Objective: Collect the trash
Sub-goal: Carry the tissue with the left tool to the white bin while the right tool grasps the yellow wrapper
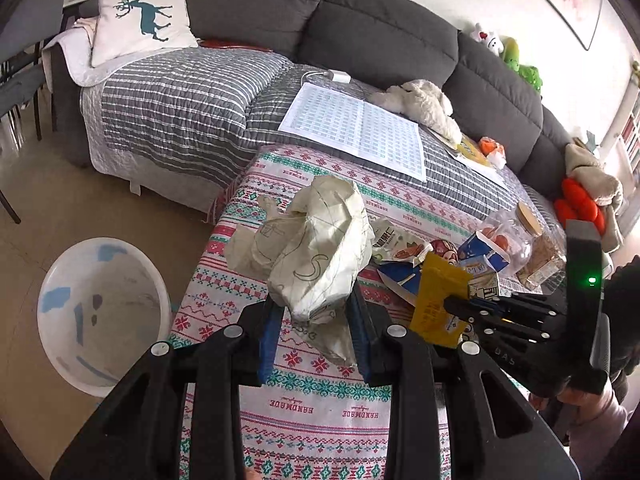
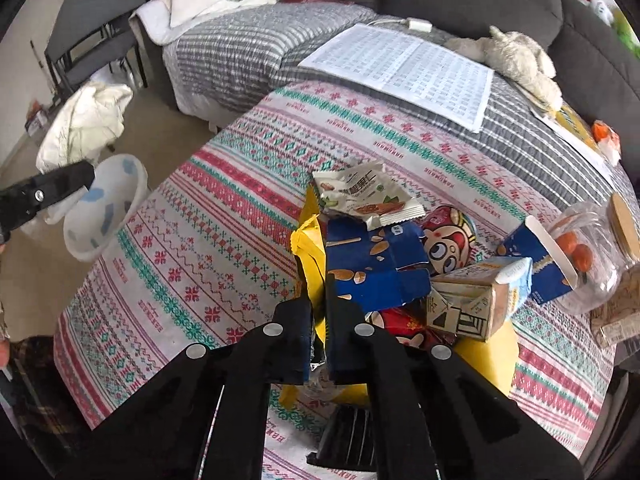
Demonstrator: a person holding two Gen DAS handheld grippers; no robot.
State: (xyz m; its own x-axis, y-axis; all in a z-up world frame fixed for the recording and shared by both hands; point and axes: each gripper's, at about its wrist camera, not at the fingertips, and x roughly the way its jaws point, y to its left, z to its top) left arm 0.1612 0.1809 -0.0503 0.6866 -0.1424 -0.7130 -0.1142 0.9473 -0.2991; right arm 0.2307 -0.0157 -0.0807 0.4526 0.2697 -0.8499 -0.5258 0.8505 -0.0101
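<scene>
My left gripper (image 1: 316, 320) is shut on a crumpled ball of white paper (image 1: 316, 248), lifted above the patterned tablecloth (image 1: 304, 392). In the right wrist view that crumpled paper (image 2: 84, 124) shows at the far left, above the floor. My right gripper (image 2: 319, 312) is shut on the edge of a yellow wrapper (image 2: 310, 252) beside the trash pile. The pile holds a nut snack packet (image 2: 368, 196), a flattened blue carton (image 2: 376, 268) and a small milk carton (image 2: 476, 300). From the left wrist view, the right gripper (image 1: 450, 305) pinches the yellow wrapper (image 1: 436, 300).
A white round bin (image 1: 100, 312) stands on the floor left of the table, also the white bin (image 2: 106, 208). A clear jar (image 2: 588, 256) with orange items lies at the table's right. Behind is a grey sofa (image 1: 380, 28) with a printed sheet (image 1: 356, 128) and plush toys.
</scene>
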